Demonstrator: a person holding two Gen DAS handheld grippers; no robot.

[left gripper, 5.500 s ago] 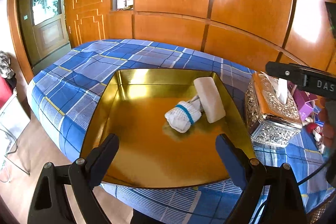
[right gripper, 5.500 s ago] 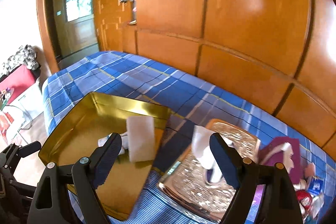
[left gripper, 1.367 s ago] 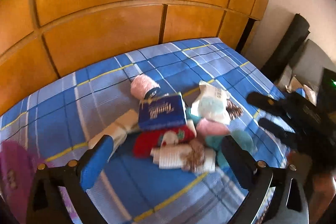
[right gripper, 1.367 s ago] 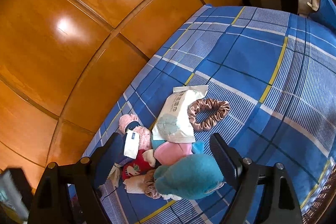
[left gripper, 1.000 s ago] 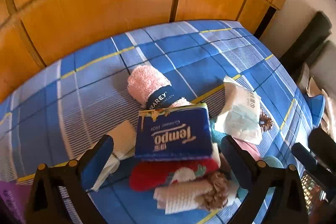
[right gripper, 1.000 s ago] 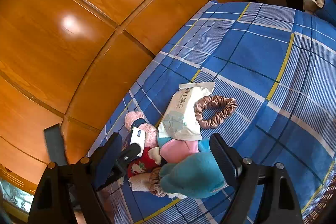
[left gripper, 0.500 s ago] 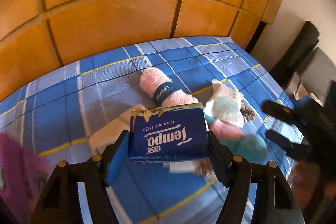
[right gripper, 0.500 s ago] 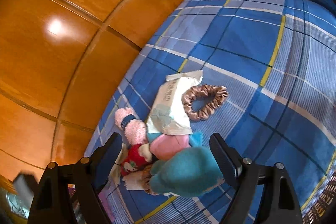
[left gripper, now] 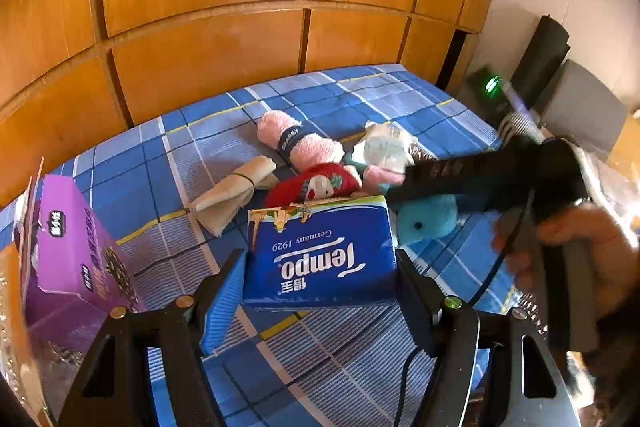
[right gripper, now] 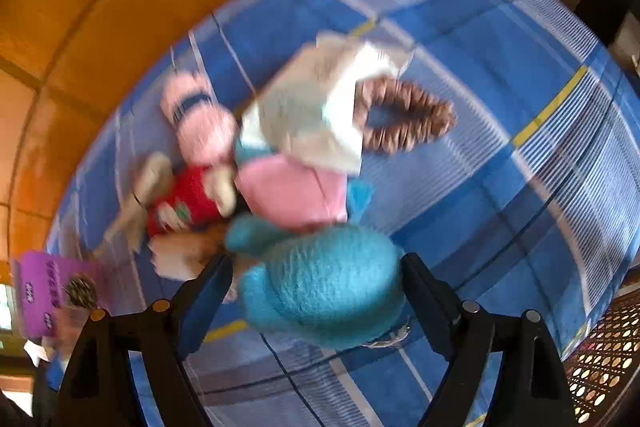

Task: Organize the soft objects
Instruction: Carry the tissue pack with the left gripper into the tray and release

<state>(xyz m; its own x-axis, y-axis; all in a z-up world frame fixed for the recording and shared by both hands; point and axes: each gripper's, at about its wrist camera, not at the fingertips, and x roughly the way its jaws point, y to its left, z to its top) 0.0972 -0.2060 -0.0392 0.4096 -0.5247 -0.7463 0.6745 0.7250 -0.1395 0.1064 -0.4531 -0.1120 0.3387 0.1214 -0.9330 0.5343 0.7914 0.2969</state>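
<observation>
My left gripper (left gripper: 320, 279) is shut on a blue Tempo tissue pack (left gripper: 320, 251) and holds it above the blue checked bedspread (left gripper: 360, 355). The pile behind it holds a pink rolled towel (left gripper: 296, 143), a red plush (left gripper: 316, 183), a white wipes pack (left gripper: 384, 147), a beige rolled cloth (left gripper: 236, 191) and a teal plush (left gripper: 428, 223). My right gripper (right gripper: 316, 283) points down over the pile, its jaws closing with the teal plush (right gripper: 324, 291) between them. This view is blurred and no firm press shows. A brown scrunchie (right gripper: 404, 119) lies beside the wipes pack (right gripper: 316, 115).
A purple box (left gripper: 72, 251) stands on the bed at the left. A person's hand (left gripper: 572, 247) carries the right gripper across the right side. Wooden panels (left gripper: 240, 47) back the bed. A perforated basket (right gripper: 600, 359) sits past the bed's edge.
The left gripper closed on the Tempo pack and lifted it off the pile, drawing back. The right gripper tipped downward and sank onto the teal plush, its fingers narrowing slightly.
</observation>
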